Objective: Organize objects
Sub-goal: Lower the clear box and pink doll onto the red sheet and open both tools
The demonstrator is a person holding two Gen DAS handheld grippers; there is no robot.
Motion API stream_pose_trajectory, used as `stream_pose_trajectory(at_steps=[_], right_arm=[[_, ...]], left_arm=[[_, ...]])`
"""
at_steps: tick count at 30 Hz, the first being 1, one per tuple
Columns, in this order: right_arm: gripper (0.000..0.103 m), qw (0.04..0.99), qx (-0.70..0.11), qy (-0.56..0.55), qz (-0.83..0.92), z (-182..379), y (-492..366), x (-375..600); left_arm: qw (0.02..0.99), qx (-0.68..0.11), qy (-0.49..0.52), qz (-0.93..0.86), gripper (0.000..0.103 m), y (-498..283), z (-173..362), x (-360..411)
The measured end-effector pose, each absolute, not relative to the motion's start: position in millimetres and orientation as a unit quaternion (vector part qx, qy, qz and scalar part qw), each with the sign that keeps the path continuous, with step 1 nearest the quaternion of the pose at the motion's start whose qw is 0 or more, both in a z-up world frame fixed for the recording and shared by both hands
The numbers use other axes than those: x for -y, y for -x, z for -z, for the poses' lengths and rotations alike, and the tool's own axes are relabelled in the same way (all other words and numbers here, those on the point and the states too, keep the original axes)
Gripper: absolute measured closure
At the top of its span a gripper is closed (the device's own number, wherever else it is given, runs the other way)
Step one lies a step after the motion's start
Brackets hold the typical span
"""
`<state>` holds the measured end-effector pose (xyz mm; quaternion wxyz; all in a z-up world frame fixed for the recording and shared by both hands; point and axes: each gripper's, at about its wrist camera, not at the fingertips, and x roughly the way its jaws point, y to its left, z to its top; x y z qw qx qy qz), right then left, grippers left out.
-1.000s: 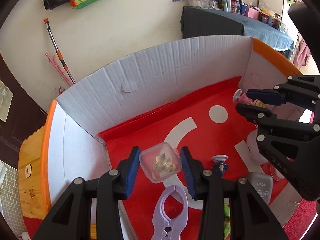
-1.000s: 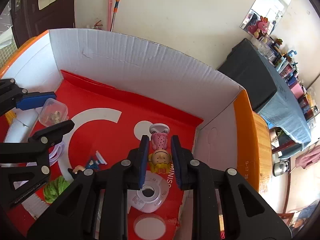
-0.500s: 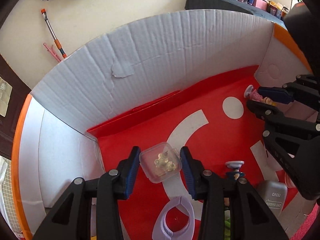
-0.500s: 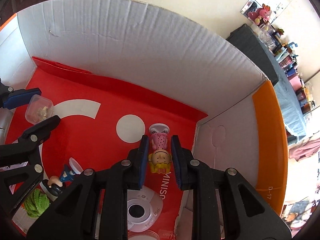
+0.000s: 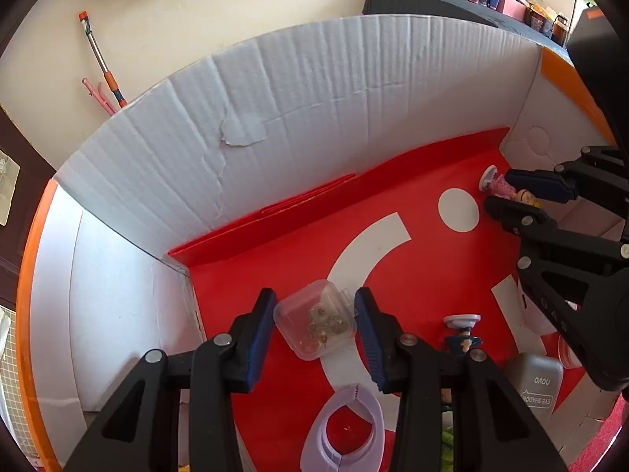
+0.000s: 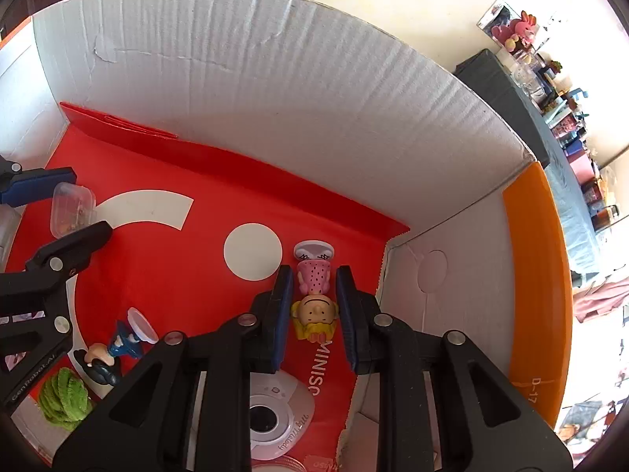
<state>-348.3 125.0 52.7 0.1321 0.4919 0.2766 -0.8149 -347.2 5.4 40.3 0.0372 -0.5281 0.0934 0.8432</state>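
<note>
The doll figurine (image 6: 314,303) hangs upside down in the right gripper (image 6: 314,306): its long axis runs along the fingers, with the round white base farthest from the camera, the pink dotted dress in the middle and the yellow-haired head nearest. It sits over the red floor of the cardboard box (image 6: 275,90), close to the far right corner. The blue pads clamp the figure at its dress and head, so the right gripper is clenched tight on it.

The left gripper (image 5: 314,326) grasps a small clear plastic case (image 5: 316,324) at a moderate spread, one blue pad on each side. The case is squarish with rounded corners, turned a little askew between the fingers, and holds small gold-coloured pieces. It is above the red floor near the box's left wall.

The box has corrugated white inner walls, orange outer faces and a glossy red liner with white shapes. Lying on the liner are a blue-dressed figurine (image 6: 114,350) on its side, a fuzzy green piece (image 6: 65,399), a round white device (image 6: 271,417), a grey eye shadow case (image 5: 536,383) and a lilac plastic tool (image 5: 344,432).
</note>
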Motion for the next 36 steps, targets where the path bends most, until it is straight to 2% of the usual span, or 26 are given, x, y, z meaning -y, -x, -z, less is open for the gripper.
stream_pose_trajectory(at_steps=[36], right_arm=[[0.081,0.129,-0.282,-0.490,0.815,-56.7,347.9,-133.1]], left_arm=[[0.031,-0.100,0.517,-0.849,0.053,341.4,-47.0,-14.4]])
